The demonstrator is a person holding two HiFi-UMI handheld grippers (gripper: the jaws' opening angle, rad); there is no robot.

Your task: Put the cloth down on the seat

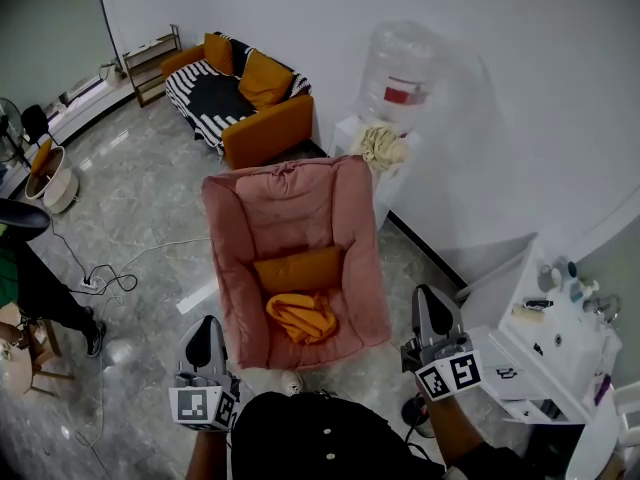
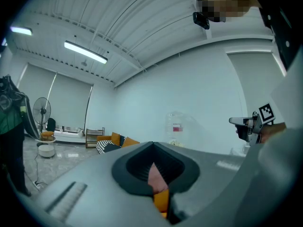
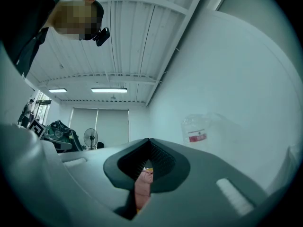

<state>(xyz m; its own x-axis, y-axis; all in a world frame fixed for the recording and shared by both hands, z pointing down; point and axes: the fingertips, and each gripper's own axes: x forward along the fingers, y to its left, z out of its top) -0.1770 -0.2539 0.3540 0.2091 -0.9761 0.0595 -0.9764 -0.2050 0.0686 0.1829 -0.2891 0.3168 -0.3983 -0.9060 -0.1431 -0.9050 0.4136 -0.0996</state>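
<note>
An orange cloth (image 1: pixel 303 315) lies crumpled on the seat of the pink armchair (image 1: pixel 290 203), just in front of an orange cushion (image 1: pixel 298 268). My left gripper (image 1: pixel 207 330) is held low near my body, to the left of the chair's front corner. My right gripper (image 1: pixel 432 303) is level with the chair's right front. Both point toward the chair and neither touches the cloth. In the left gripper view the jaws (image 2: pixel 154 174) are closed to a thin slit, with pink and orange showing beyond. The right gripper view shows that gripper (image 3: pixel 147 167) the same way, holding nothing.
A water dispenser (image 1: pixel 402 78) stands behind the chair against the wall, with a cream rag (image 1: pixel 381 148) draped on it. An orange sofa (image 1: pixel 240 98) sits at the back left. A white cabinet (image 1: pixel 545 338) is at the right. Cables (image 1: pixel 105 280) and a person's legs (image 1: pixel 40 288) are on the left floor.
</note>
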